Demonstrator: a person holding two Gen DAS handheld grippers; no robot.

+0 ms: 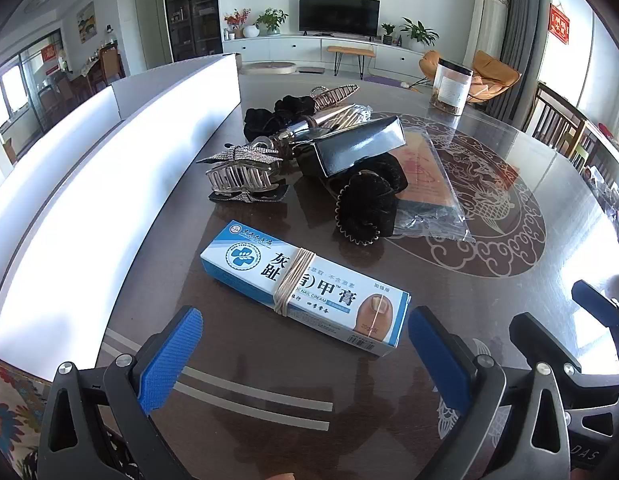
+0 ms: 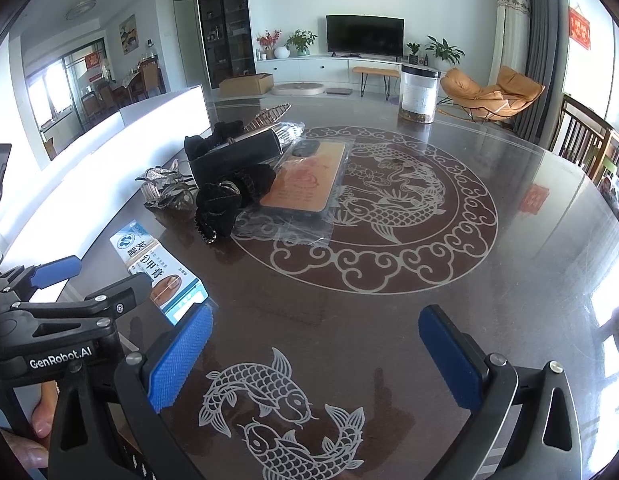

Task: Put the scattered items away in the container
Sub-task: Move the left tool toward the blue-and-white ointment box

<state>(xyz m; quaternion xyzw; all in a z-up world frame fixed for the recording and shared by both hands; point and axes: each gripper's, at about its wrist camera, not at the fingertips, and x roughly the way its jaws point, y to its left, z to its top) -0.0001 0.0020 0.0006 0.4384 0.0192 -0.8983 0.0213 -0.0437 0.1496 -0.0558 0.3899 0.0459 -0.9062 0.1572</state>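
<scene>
A blue-and-white nail cream box (image 1: 305, 286) with a rubber band round it lies on the dark table just ahead of my open, empty left gripper (image 1: 305, 360). It also shows in the right wrist view (image 2: 157, 272). Behind it lie a black scrunchie (image 1: 363, 204), a rhinestone hair claw (image 1: 243, 174), a dark shiny box (image 1: 357, 144) and a bagged phone case (image 1: 427, 176). The white container (image 1: 109, 184) stands along the left. My right gripper (image 2: 315, 354) is open and empty over the fish pattern; the left gripper (image 2: 93, 284) shows at its left.
A clear jar with a black lid (image 1: 451, 86) stands at the far side of the table (image 2: 529, 280). More hair clips and a second scrunchie (image 1: 285, 110) lie behind the pile. Wooden chairs (image 2: 585, 144) stand at the right edge.
</scene>
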